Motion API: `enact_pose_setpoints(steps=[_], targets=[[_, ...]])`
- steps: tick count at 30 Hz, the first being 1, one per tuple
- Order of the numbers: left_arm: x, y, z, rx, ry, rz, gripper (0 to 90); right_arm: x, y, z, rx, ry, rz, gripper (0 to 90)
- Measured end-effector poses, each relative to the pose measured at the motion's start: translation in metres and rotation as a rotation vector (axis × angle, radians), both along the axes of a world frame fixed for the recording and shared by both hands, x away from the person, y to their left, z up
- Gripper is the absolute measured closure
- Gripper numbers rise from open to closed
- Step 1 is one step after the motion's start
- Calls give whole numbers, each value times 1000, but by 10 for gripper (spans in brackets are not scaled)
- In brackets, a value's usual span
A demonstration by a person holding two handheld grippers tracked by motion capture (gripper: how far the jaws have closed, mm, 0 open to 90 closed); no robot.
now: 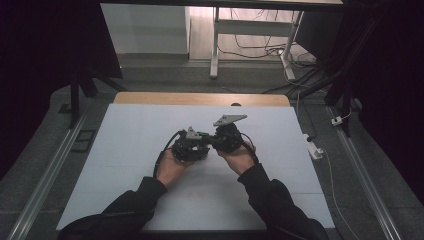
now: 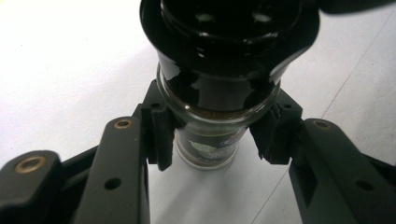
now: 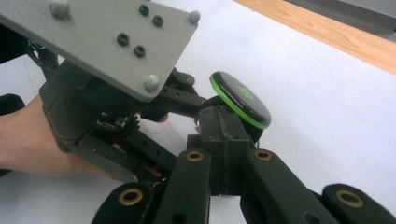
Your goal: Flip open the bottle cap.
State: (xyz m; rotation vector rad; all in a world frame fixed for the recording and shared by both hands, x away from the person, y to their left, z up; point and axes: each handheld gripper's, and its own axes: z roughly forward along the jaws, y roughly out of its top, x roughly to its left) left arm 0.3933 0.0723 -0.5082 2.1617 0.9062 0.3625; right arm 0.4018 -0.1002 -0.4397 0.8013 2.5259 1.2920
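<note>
Near the middle of the white bench [image 1: 125, 150], two hands meet, each carrying a claw. Left claw [image 2: 212, 135]: clenched on a small glass spice jar [image 2: 210, 144], its black pads [image 2: 161, 135] pressing the jar's neck from both sides just below the black lid collar [image 2: 224, 56]; brown powder shows through the glass, and a label lies farther down the body. Seen along this claw, the jar hangs over the bench with its base pointing away from the camera. Right claw [image 3: 224, 140]: drawn fully together, pads flat against each other, tip just beside the jar's flip cap [image 3: 240, 99], a black disc with a green rim standing open and tilted; whether the pads pinch anything cannot be told. Left hand [image 3: 28, 140] and its grey three-cornered plate [image 3: 107, 42] appear close by in the right gripper view. High view: both claws touch at centre, left claw [image 1: 192, 145], right claw [image 1: 220, 137], forearms in dark sleeves [image 1: 270, 195] entering from below. A wooden strip [image 1: 200, 98] borders the far edge.
</note>
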Motion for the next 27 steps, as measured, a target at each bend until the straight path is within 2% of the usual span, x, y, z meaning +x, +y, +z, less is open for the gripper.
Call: enact_pose_setpoints(steps=[10,17,27], targets=[[0,-1,0,-3,-1,5,535,9,-1,4,8,-23,-24,899],[0,0,0,-3,-2,4,534,21,-4,-1,13,-12,-57,899],[0,0,-1,-13,-1,4,532,22,-6,-2,19,-1,-58,897]])
